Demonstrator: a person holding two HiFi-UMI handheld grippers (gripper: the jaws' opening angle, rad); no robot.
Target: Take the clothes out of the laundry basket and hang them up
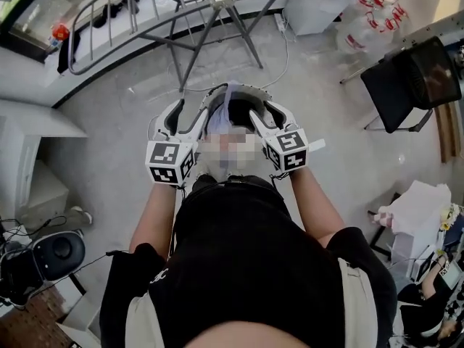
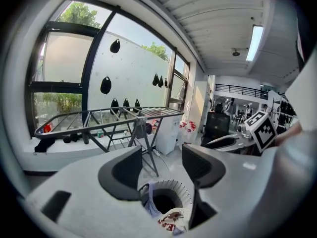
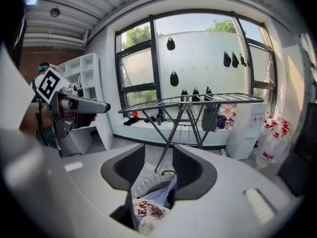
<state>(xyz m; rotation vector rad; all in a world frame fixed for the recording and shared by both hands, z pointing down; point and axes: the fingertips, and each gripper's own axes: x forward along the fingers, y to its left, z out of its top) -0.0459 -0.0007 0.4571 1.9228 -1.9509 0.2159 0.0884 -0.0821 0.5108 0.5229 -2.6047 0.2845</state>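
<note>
A white laundry basket stands on the floor in front of me, its rim showing below both sets of jaws. In it lie a lavender garment and a white garment with red print. My left gripper and right gripper hover side by side above the basket. Both are open with nothing between their jaws. The grey drying rack stands beyond the basket by the window.
A black chair stands at the right. Large water bottles stand by a white cabinet behind the rack. A cable runs on the floor near the rack's legs. White shelving lines the left wall.
</note>
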